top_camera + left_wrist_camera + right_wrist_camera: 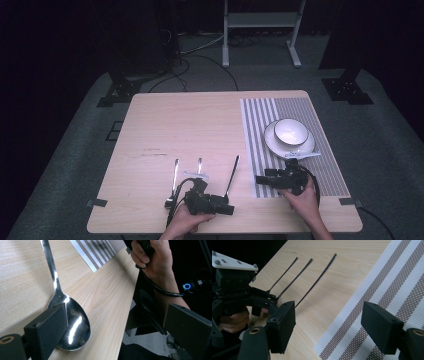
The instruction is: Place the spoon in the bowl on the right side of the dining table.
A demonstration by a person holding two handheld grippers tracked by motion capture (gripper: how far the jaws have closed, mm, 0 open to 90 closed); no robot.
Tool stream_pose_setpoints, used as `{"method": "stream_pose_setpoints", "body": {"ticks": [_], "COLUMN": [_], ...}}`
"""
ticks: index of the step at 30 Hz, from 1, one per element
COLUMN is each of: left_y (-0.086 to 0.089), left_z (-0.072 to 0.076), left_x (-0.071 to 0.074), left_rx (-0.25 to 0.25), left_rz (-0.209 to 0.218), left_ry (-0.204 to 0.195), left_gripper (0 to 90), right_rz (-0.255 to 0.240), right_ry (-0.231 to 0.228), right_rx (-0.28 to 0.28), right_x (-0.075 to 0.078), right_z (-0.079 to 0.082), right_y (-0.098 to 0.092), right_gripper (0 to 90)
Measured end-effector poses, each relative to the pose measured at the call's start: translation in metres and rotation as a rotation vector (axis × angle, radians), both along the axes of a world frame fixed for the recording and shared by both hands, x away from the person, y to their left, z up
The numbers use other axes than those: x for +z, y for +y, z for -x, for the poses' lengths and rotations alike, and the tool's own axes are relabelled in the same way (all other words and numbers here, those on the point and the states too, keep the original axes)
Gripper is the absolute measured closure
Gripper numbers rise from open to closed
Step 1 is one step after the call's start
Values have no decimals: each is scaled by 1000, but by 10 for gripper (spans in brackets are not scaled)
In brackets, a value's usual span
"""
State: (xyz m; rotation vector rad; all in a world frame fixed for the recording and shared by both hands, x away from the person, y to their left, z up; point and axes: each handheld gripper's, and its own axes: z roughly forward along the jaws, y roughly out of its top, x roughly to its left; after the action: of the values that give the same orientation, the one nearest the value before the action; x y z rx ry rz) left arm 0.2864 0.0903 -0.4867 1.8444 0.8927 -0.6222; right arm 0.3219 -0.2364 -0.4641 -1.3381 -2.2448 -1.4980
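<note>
A shiny metal spoon [72, 327] lies on the wooden table [175, 120], bowl toward the near edge, handle pointing away. My left gripper [117, 332] is open around it: one jaw stands right beside the spoon's bowl, the other hangs past the table's edge. In the high view the left gripper [230, 209] sits at the near edge by the spoon [233, 175]. My right gripper [259, 179] hovers open over the near left corner of the striped placemat [260, 125], jaws pointing left. The right gripper [332, 327] holds nothing.
Two more pieces of cutlery [175, 175] [199, 166] lie left of the spoon, parallel to it. A white bowl [290, 131] stands on a white plate [300, 146] on the placemat. A hand [155, 260] holds the right gripper. Dark stands surround the table.
</note>
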Motion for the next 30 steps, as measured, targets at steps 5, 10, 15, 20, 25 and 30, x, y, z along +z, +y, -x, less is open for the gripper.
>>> {"method": "stream_pose_setpoints", "body": {"ticks": [5,10,15,20,25,30], "left_y": [0,0,1,1,1,1], "left_z": [0,-1,-1,-2,-2,-2], "left_x": [0,0,0,0,0,0], "left_rx": [0,1,3,-1,1,3], "left_rz": [-2,-1,-3,-5,-4,-3], "left_ry": [-1,1,1,-4,-1,0], "left_gripper": [40,40,40,40,40,40], "right_rz": [2,5,9,9,14,9], "right_ry": [5,13,18,30,34,42], "right_rx": [14,29,37,45,49,49], "right_x": [0,0,-1,-4,-5,-6], "right_z": [-4,-8,-11,-13,-16,-21], "right_y": [7,13,17,22,26,31], "right_gripper": [265,265,265,266,274,316]}}
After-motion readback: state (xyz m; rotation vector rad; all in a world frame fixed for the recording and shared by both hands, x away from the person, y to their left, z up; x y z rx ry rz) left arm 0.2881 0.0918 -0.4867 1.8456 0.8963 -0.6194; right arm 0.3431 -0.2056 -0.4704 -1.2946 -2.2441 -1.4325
